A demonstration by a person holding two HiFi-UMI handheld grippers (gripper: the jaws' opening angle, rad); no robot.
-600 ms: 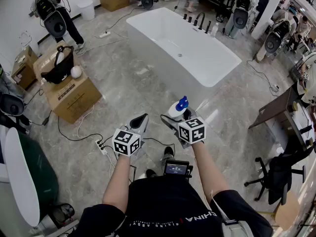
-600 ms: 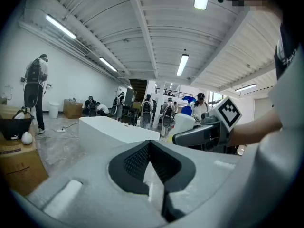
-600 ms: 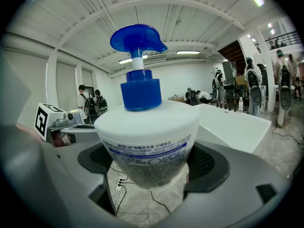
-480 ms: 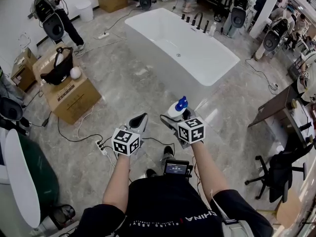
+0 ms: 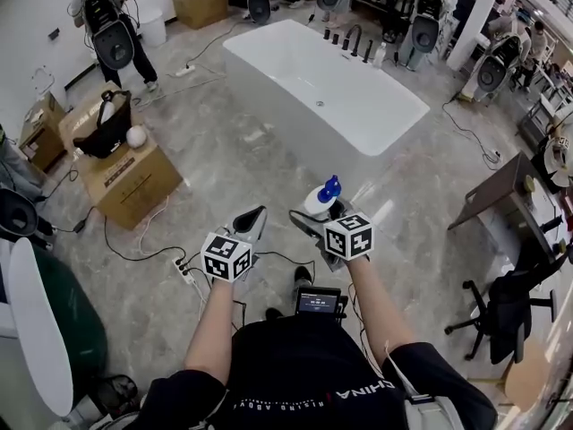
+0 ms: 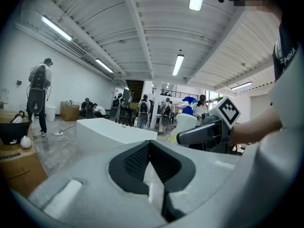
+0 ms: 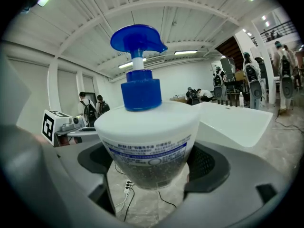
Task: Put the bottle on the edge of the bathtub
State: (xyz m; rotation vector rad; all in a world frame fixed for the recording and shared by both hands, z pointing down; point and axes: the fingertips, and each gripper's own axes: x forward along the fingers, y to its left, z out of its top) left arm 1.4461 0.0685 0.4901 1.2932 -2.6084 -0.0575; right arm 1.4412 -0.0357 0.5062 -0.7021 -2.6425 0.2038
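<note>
The right gripper (image 5: 322,215) is clamped on a white pump bottle (image 5: 320,201) with a blue top, held upright above the floor (image 5: 224,168). The bottle is well short of the white bathtub (image 5: 304,124) ahead. The left gripper (image 5: 253,218), just beside the right one, has its jaws together with nothing between them.
</note>
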